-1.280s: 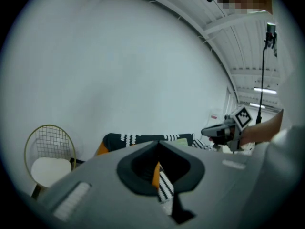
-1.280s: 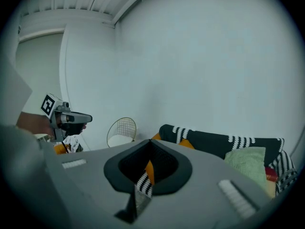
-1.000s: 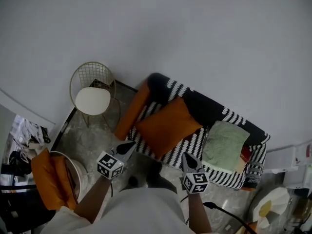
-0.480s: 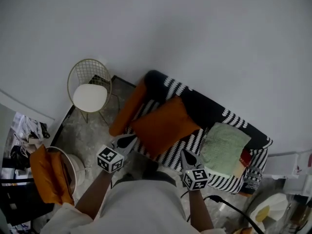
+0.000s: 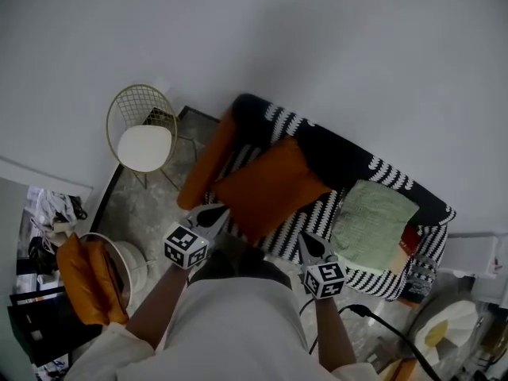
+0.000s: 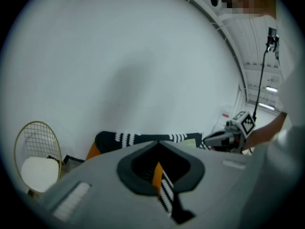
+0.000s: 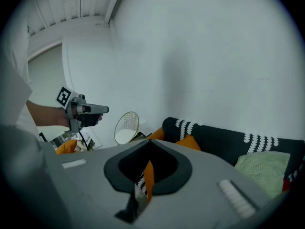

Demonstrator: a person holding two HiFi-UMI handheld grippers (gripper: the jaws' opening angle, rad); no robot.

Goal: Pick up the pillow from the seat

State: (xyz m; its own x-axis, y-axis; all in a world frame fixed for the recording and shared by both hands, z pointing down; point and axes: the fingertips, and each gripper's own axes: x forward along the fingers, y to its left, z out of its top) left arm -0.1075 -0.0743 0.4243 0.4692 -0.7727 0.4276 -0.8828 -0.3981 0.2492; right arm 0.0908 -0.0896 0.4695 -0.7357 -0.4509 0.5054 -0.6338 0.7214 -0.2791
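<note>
The orange pillow [image 5: 270, 185] lies tilted on the seat of a black-and-white striped sofa [image 5: 349, 165], left of its middle. In the right gripper view the pillow [image 7: 189, 142] peeks up against the black backrest. My left gripper [image 5: 223, 208] is shut and empty, its tip just short of the sofa's front edge, below the pillow's left corner. The right gripper [image 5: 304, 239] is also shut and empty, by the front edge below the pillow's right side. Neither touches the pillow. Each gripper view shows the other gripper: the right gripper [image 6: 209, 139] and the left gripper [image 7: 102, 109].
A pale green cushion [image 5: 373, 225] lies on the sofa's right half. An orange bolster [image 5: 208, 161] leans at the sofa's left end. A gold wire chair [image 5: 147, 137] stands to the left. A round basket with orange cushions [image 5: 91, 280] sits at the lower left. A cable [image 5: 381, 332] runs along the floor.
Both grippers have moved forward and a little down, closer to the sofa's front edge. The sofa and pillow now sit nearer in the head view. Jaws stayed shut.
</note>
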